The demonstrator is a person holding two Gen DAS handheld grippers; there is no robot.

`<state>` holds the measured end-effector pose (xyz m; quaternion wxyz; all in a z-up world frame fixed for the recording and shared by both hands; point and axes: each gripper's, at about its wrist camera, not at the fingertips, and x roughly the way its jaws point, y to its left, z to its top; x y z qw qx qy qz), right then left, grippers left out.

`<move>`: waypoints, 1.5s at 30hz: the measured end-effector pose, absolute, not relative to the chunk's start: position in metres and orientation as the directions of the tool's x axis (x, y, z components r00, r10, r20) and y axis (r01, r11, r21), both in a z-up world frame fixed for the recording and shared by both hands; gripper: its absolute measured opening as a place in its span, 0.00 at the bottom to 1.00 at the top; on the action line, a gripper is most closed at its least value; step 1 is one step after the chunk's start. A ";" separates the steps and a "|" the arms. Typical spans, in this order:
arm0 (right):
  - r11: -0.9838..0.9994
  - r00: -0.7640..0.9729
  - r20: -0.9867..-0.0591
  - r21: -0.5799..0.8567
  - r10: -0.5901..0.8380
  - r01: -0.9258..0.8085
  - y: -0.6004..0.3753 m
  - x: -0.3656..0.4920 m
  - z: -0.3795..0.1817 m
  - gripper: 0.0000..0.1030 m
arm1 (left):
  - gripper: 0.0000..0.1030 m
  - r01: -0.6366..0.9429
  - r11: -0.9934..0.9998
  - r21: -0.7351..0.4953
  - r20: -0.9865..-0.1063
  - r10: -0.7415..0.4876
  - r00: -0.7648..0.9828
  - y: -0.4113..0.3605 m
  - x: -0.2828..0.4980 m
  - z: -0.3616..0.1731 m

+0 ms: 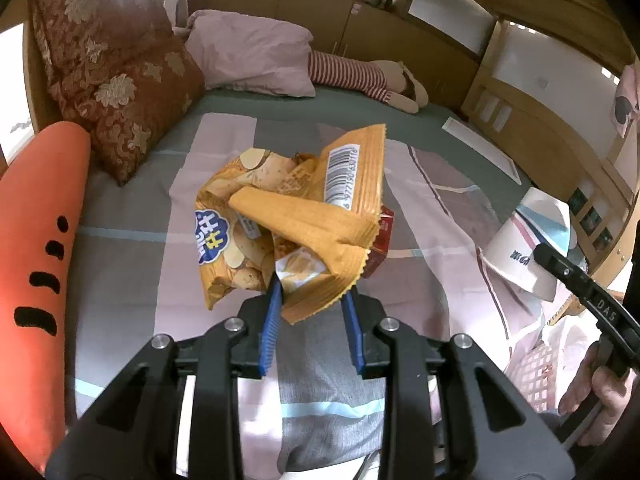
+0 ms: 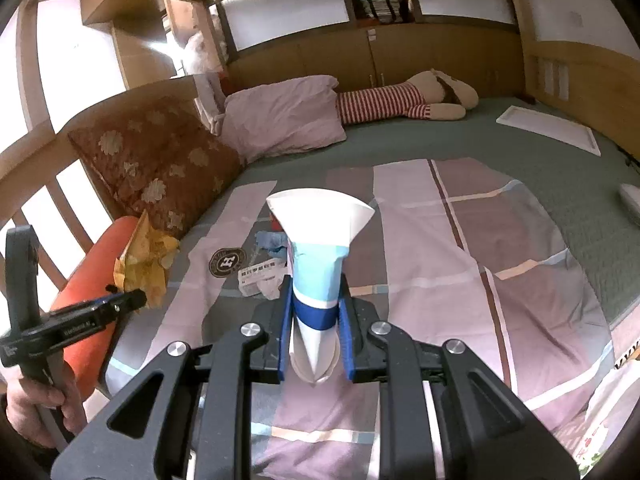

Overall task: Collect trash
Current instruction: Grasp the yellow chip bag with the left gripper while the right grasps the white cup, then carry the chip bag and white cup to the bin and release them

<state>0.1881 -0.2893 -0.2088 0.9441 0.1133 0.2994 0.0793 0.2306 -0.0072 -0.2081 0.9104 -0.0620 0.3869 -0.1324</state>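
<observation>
My left gripper (image 1: 312, 292) is shut on a crumpled orange chip bag (image 1: 304, 208), held up above the patchwork bedspread (image 1: 128, 264); a small red packet (image 1: 382, 236) peeks out behind the bag. My right gripper (image 2: 314, 300) is shut on a flattened white paper cup (image 2: 316, 264) with light-blue and dark-blue bands. In the right wrist view the left gripper (image 2: 136, 298) and its chip bag (image 2: 144, 256) appear at the left. More litter lies on the bedspread: a blue wrapper (image 2: 272, 240), a white barcoded packet (image 2: 260, 276) and a round dark badge (image 2: 228, 262).
An orange carrot-shaped bolster (image 1: 40, 240) and a brown floral cushion (image 1: 116, 80) line the left side. A pink pillow (image 2: 280, 116), a striped plush toy (image 2: 400, 104) and a flat white board (image 2: 548, 128) lie at the far end. A wooden bed frame (image 2: 40, 184) surrounds everything.
</observation>
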 end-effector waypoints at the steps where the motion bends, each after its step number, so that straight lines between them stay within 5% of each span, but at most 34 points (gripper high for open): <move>1: 0.962 0.807 -0.549 0.262 0.218 -0.081 -0.290 0.189 -0.209 0.20 | 0.29 0.195 0.957 -0.213 -0.688 -0.289 0.666 -0.007 0.231 -0.209; 36: 0.961 0.794 -0.563 0.259 0.232 -0.097 -0.284 0.192 -0.212 0.20 | 0.29 0.200 0.958 -0.204 -0.696 -0.286 0.658 -0.009 0.233 -0.211; 45: 0.956 0.900 -0.412 0.294 0.142 -0.016 -0.338 0.123 -0.174 0.21 | 0.29 0.219 0.952 -0.214 -0.692 -0.306 0.654 -0.007 0.231 -0.210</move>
